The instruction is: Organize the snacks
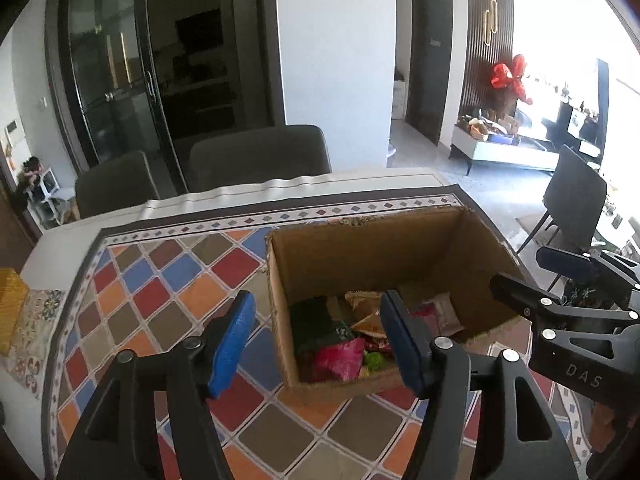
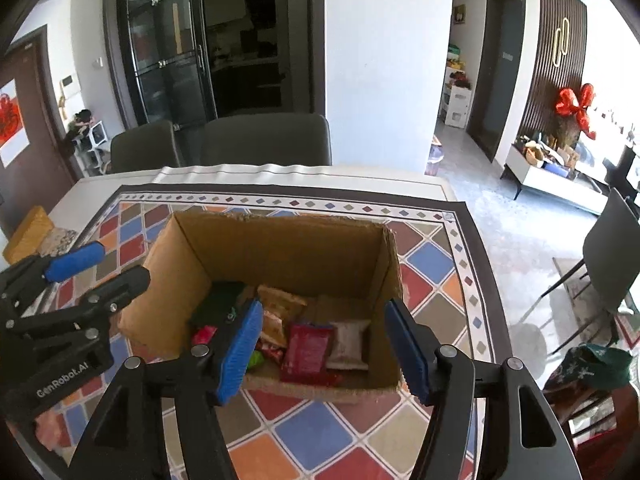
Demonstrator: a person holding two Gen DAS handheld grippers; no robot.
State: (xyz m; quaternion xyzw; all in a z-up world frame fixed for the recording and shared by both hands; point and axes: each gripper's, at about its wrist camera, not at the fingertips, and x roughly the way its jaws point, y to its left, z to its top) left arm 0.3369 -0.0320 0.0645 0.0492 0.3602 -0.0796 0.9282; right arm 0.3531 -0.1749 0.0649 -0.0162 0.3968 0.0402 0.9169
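Observation:
An open cardboard box [image 1: 360, 248] [image 2: 280, 248] stands on the colourful tiled tablecloth [image 1: 168, 280]. Several snack packets lie in its bottom: a pink one [image 1: 340, 360] and a dark green one [image 1: 314, 320]; a red one [image 2: 308, 352], a white one [image 2: 348, 344] and an orange one [image 2: 280, 308]. My left gripper [image 1: 318, 340] is open above the box's left wall, one blue pad outside and one over the snacks. Open too, my right gripper [image 2: 324, 350] hovers over the box's near right part, holding nothing. Each gripper shows in the other's view, the left gripper [image 2: 92, 268] and the right gripper [image 1: 552, 276].
Two dark chairs [image 2: 264, 140] stand behind the table's far edge. A yellow box [image 2: 28, 228] sits at the table's left side. Another chair [image 2: 612, 252] stands on the floor to the right. A green cloth and packets [image 2: 592, 368] lie at the near right.

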